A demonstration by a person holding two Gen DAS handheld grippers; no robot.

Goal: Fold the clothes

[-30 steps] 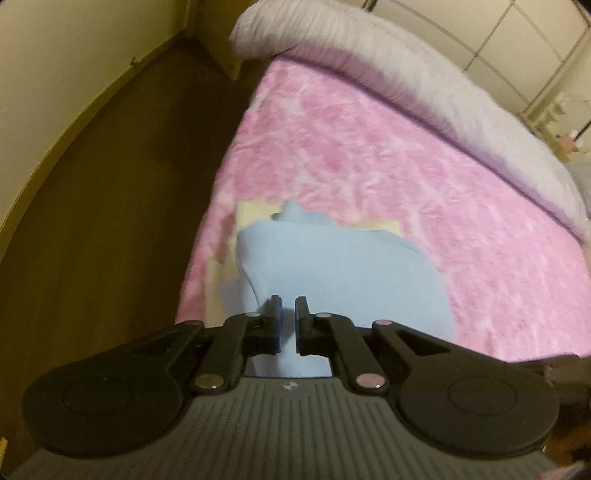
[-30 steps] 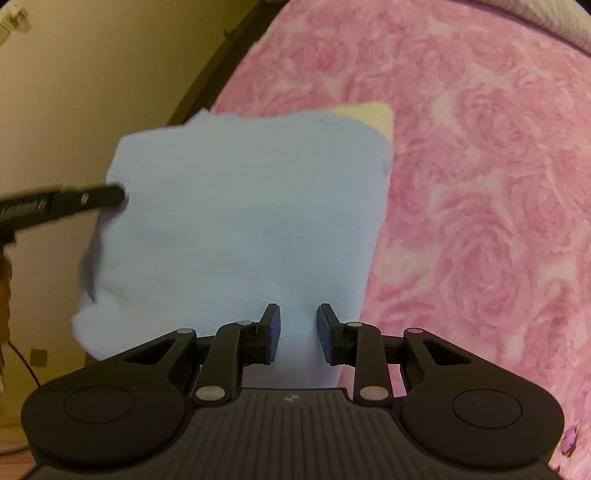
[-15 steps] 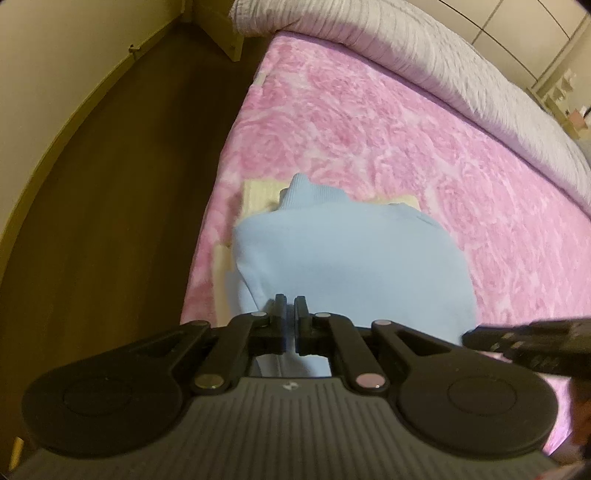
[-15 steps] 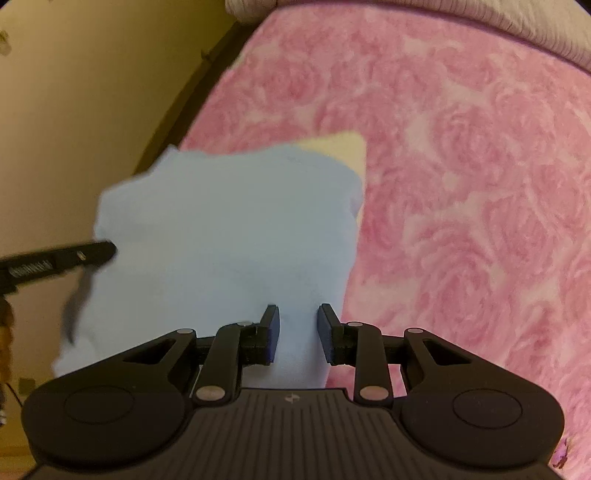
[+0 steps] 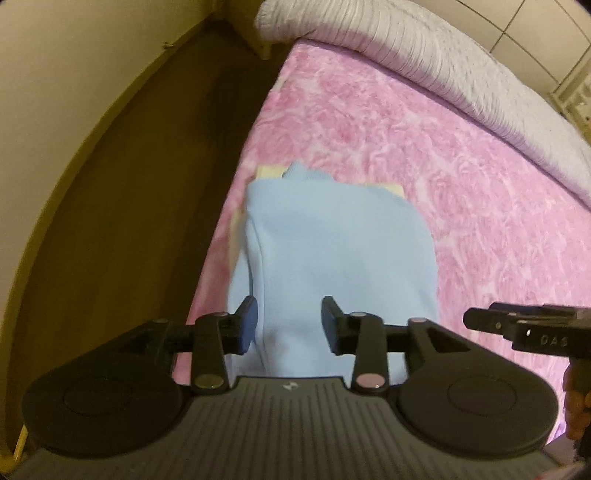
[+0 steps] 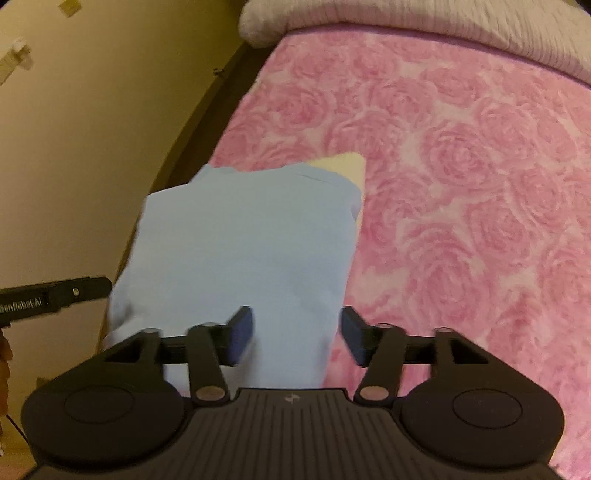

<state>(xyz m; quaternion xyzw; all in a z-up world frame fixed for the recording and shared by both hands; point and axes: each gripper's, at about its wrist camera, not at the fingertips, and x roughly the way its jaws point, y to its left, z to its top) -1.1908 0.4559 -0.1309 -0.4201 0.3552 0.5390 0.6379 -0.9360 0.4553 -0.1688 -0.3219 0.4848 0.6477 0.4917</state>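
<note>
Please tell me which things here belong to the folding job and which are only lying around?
Belong to the job:
light blue garment
left gripper, open
right gripper, open

Only there:
pink rose blanket
pale yellow cloth under the garment
grey duvet

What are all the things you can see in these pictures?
light blue garment: one, light blue, folded, on the pink blanket near the bed's edge.
yellow cloth: one, pale yellow, under the light blue garment, only its corners peeking out.
pink blanket: one, pink with a rose pattern, covering the bed.
grey bedding: one, pale grey and ribbed, rolled along the far side of the bed.
floor: dark brown, beside the bed.
wall: cream, beyond the floor.
cabinet doors: pale, behind the bed.
left gripper: one, black, jaws open above the near end of the garment.
right gripper: one, black, jaws open above the garment's near end.
</note>
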